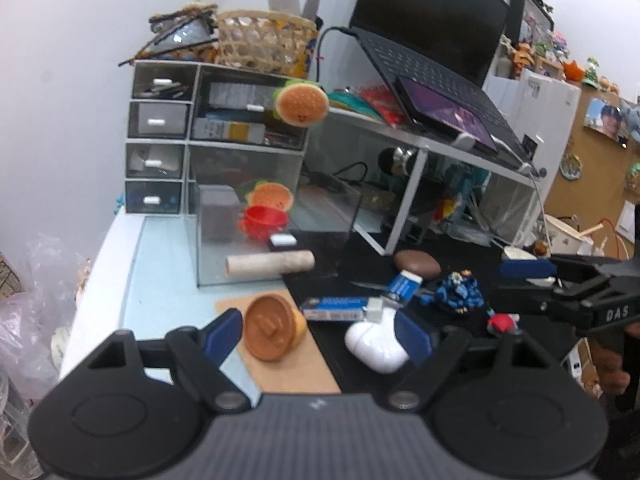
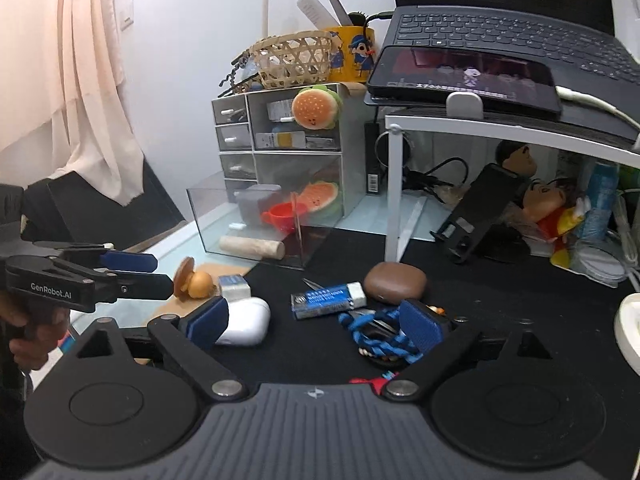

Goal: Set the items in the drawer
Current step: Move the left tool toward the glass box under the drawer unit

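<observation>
A clear drawer (image 1: 200, 264) (image 2: 200, 220) stands pulled out of the grey organizer (image 1: 160, 136). It holds a red cup (image 1: 262, 220), a grey box (image 1: 218, 216), a wooden roll (image 1: 270, 264) and a burger plush (image 1: 272, 196). My left gripper (image 1: 318, 334) is open above a brown round wooden piece (image 1: 272, 328) and a white earbud case (image 1: 376, 344). My right gripper (image 2: 314, 324) is open over the black mat, between the white case (image 2: 244, 320) and a blue braided cord (image 2: 376, 332). A blue eraser box (image 2: 328, 298) and a brown case (image 2: 394, 282) lie just beyond it.
A white riser (image 2: 394, 184) carries a laptop (image 2: 520, 28) and a tablet (image 2: 464, 76). A wicker basket (image 1: 264, 40) sits on the organizer, and a second burger plush (image 1: 300, 104) hangs on its front. Figures and cables crowd under the riser. A hand (image 2: 36, 328) holds the left gripper.
</observation>
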The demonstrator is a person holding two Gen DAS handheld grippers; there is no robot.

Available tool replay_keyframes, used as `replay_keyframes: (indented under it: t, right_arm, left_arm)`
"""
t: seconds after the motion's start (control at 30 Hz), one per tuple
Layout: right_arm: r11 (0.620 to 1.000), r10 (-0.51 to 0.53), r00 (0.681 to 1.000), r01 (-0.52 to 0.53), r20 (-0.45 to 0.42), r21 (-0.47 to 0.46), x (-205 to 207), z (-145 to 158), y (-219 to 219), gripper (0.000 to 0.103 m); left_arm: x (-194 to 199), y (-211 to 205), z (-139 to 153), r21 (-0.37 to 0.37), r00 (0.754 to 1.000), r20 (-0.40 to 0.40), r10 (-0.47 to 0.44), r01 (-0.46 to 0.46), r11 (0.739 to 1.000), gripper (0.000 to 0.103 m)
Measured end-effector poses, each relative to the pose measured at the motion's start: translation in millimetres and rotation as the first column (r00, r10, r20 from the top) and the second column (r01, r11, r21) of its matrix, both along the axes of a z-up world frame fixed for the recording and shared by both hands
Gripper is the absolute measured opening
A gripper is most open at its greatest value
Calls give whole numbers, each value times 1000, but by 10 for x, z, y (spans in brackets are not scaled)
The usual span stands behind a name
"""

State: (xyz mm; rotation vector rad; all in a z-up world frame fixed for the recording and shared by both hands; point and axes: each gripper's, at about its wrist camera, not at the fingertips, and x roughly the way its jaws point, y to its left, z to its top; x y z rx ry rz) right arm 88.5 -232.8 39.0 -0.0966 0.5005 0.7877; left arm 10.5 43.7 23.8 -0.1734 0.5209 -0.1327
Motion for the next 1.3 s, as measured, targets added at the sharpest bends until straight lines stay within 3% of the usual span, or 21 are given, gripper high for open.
replay_keyframes:
  t: [0.27, 0.67, 1.3]
  right_arm:
    - [1000, 6, 999, -7, 36, 5, -59, -80, -200, 103]
    - [999, 7, 1000, -8, 22, 37, -20, -201, -399, 103]
    - [999, 26, 999, -27, 41, 26, -51, -310, -581, 103]
  left_arm:
    - [22, -115, -29, 22, 1000, -19, -20, 21, 1000, 87]
    - [72, -217, -112, 69, 998, -61, -13, 17, 997, 88]
    - [157, -265, 226, 69, 998, -46, 45, -42, 997, 88]
